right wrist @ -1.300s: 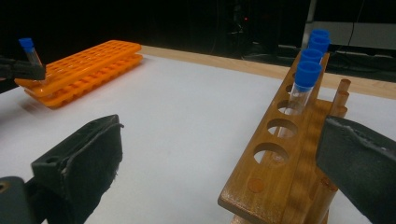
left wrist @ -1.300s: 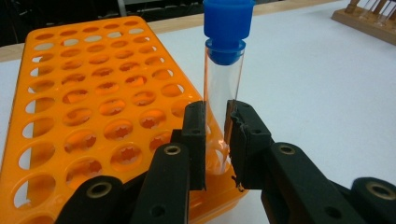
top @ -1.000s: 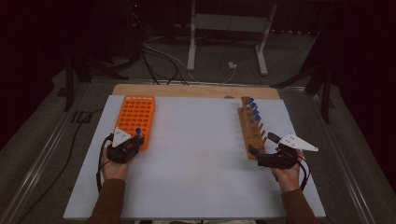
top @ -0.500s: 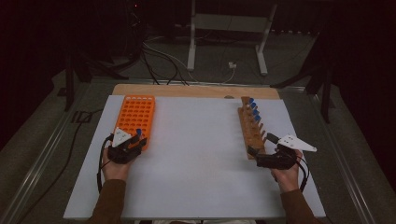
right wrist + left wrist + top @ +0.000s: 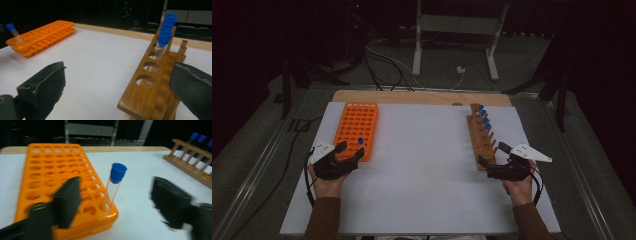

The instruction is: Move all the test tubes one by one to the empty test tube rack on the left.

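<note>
I judge this a laboratory test bench in a darkened room. On the white table (image 5: 422,190) before me stand an orange tube rack (image 5: 356,130) holding one blue-capped test tube (image 5: 114,185), and, well to its right, a wooden tube rack (image 5: 482,137) with more blue-capped tubes. Beyond the table, cables (image 5: 382,62) trail across the floor near a metal stand (image 5: 454,40).

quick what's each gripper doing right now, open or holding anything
Left gripper: open, holding nothing, jaws either side of the blue-capped tube in the orange rack.
Right gripper: open, holding nothing, at the near end of the wooden rack.
</note>
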